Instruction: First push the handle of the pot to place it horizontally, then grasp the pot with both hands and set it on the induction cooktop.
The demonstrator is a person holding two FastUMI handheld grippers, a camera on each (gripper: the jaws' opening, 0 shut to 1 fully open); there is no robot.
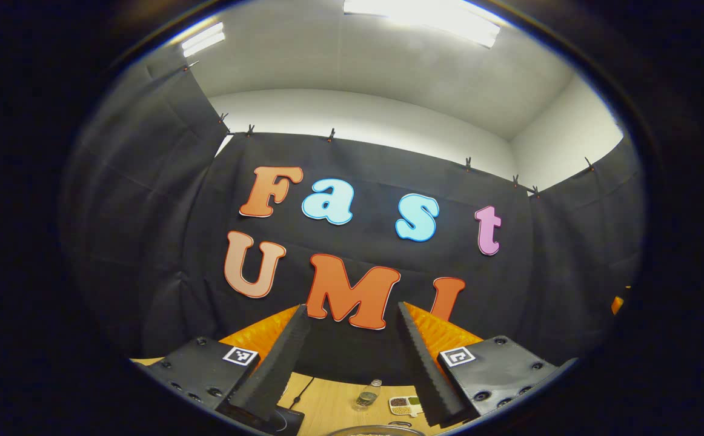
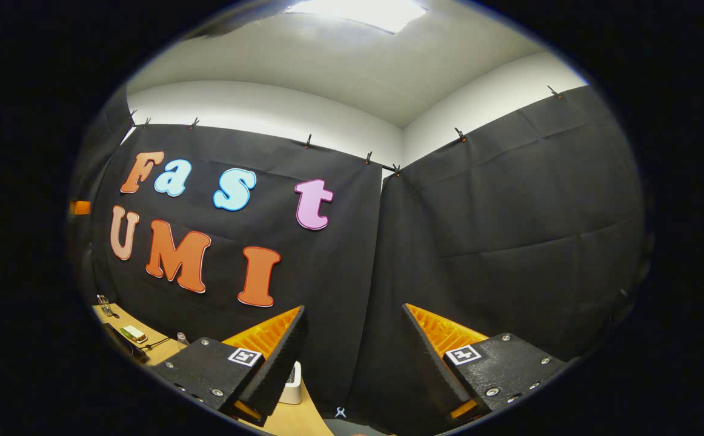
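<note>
1. Left gripper (image 1: pixel 352 357) is spread wide, holding nothing, raised above the worktop (image 1: pixel 328 399).
2. Pot (image 1: pixel 376 430) rim shows at the bottom edge.
3. Right gripper (image 2: pixel 352 363) is likewise spread, holding nothing.

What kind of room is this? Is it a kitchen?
Probably not a real kitchen: it looks like a recording booth. Black cloth is clipped up as walls under a plain white ceiling, and a wooden table holds a small bottle and a dish of spices, like a pretend kitchen.
</note>
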